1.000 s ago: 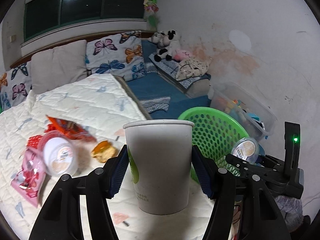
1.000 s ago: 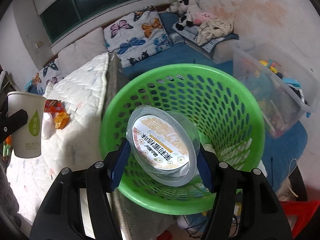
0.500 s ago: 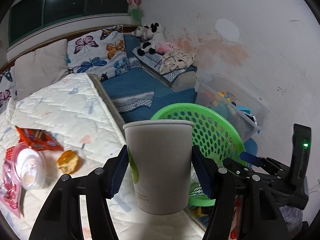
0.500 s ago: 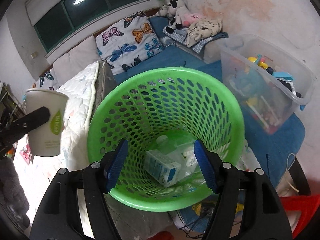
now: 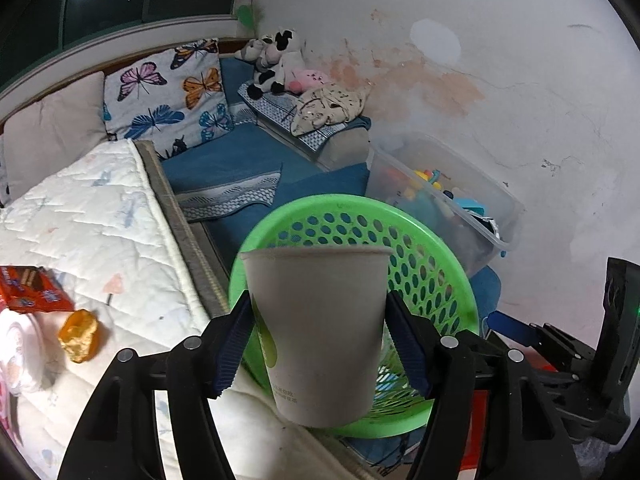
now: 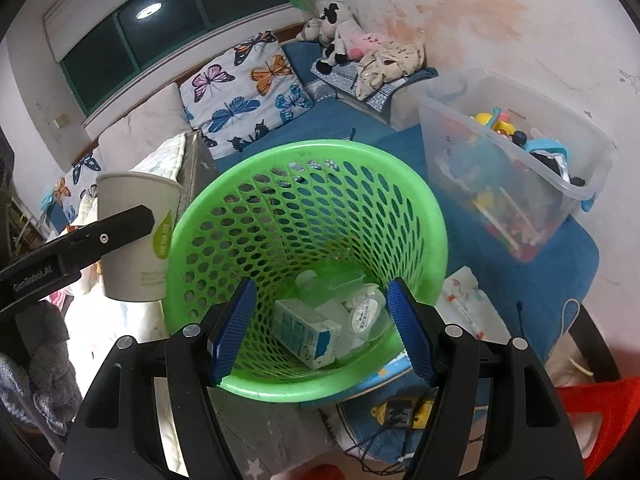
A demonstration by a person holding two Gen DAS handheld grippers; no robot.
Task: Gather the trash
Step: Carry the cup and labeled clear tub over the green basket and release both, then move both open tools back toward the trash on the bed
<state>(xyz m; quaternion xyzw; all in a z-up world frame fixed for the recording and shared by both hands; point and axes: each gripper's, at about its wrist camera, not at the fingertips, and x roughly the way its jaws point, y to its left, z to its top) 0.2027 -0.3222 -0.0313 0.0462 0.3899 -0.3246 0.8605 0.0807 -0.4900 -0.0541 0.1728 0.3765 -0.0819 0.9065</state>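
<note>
Cup [image 5: 320,332] now over basket [image 5: 440,248], between fingers [image 5: 234,346].

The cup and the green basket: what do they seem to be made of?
The cup looks like matte white paper: rolled rim, dull surface, printed green leaf. The basket looks like glossy molded plastic: bright, even green, with regular oval holes in its wall and a smooth rim.

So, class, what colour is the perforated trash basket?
Bright green basket, clearest in the right wrist view.
</note>
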